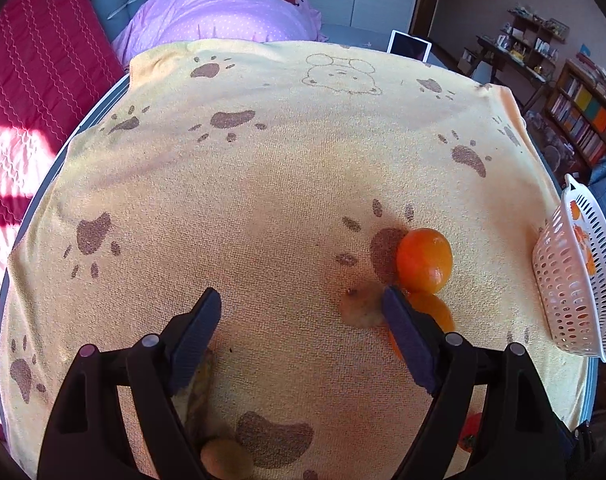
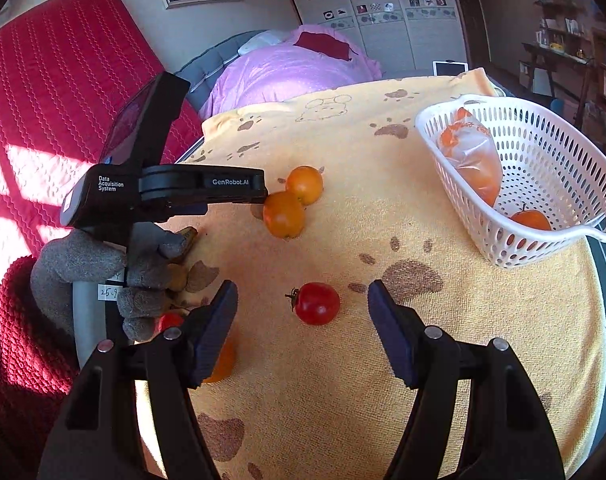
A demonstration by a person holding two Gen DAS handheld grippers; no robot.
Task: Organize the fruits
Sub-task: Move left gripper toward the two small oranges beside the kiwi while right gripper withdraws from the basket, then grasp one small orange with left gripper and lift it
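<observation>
Right gripper (image 2: 303,304): jaws spread wide, nothing between them; a red tomato (image 2: 317,303) lies on the towel in the gap, touching neither pad.
Left gripper (image 1: 301,312): jaws also wide apart and holding nothing; its right pad sits just in front of the nearer of two oranges.
Oranges: two round, glossy fruits touching each other, one far (image 2: 305,184) and one near (image 2: 283,214), left of the scene's middle.
Other fruit: a pale, brownish piece (image 1: 361,306) beside the oranges; a yellowish one (image 1: 223,458) at the near edge of the left wrist view.
Basket (image 2: 559,148): white, perforated, far right on the towel, holding a clear bag of orange fruit (image 2: 473,160) and one loose orange fruit (image 2: 531,220).
Hand pose: a grey-gloved hand (image 2: 103,272) grips the left tool's handle, its body level and pointing toward the oranges.
Open room: the yellow paw-print towel (image 1: 263,200) lies bare across its far and left parts; the basket stands close to the right edge.
</observation>
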